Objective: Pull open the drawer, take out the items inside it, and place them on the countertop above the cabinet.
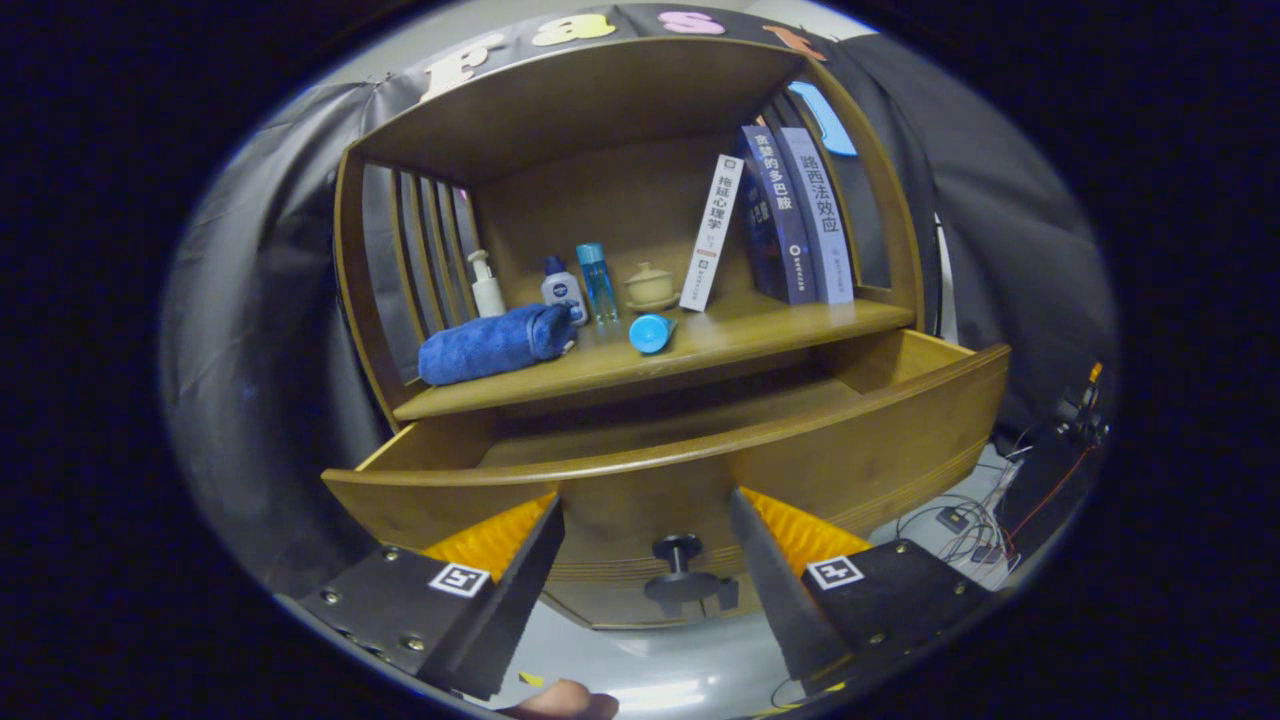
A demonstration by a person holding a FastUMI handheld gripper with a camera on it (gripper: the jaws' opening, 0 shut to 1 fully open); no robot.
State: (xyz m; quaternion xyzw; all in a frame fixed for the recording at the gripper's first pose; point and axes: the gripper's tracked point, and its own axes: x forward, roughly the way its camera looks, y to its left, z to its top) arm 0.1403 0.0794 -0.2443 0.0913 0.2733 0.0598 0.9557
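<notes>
Drawer of brown wood (700, 470), pulled out beneath the cabinet's countertop shelf (720, 345); its dark round knob (678, 548) lies between the spread fingers of the gripper (645, 540), which grasps nothing. On the countertop: rolled blue towel (495, 343), white pump bottle (487, 287), blue cylindrical bottle (652, 332), upright books (790, 215).

walls: black cloth (1010, 250) hangs behind and beside the cabinet
floor: pale grey (640, 670), glossy with a light glare
cables: tangled wires (960, 520) on the floor right of the cabinet
furniture: wooden cabinet (600, 90) with slatted sides
</notes>
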